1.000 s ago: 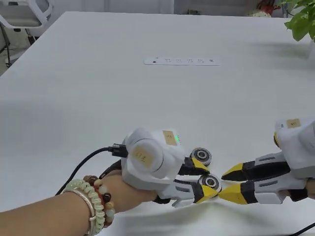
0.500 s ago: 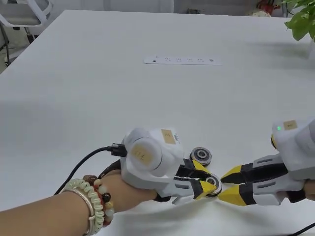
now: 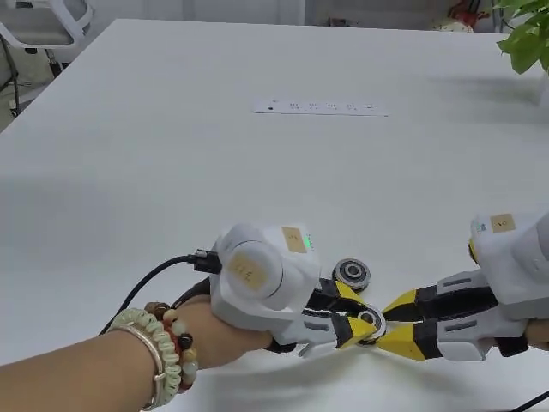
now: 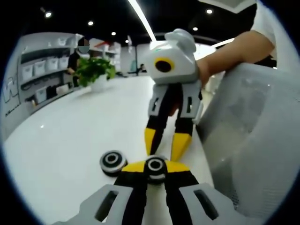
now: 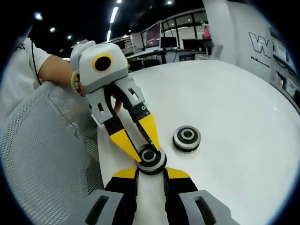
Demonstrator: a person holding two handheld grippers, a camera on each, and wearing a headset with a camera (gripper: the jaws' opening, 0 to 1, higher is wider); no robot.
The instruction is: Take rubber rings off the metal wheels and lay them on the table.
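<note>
Jaws on the left gripper (image 4: 155,168) are clamped on the held wheel (image 5: 151,159), pinched between the yellow tips, low at the near edge of the table (image 3: 171,154). Can't tell if it rests on the surface or hangs just over it.

Facing it head-on is the right gripper (image 5: 151,173), jaws apart, yellow tips flanking the wheel's near side. Contact unclear.

A dark outer band shows on the held wheel — rubber ring on. Same for the second wheel (image 3: 351,273), lying flat on the table just beside the left gripper's tips, clear of both grippers.

The left hand (image 3: 210,339) with beaded bracelets (image 3: 163,356) holds the left gripper, and a black cable (image 3: 146,287) runs from its back. The power strip (image 3: 319,106) lies well apart up the table, with a plant (image 3: 525,34) at the far right corner.
</note>
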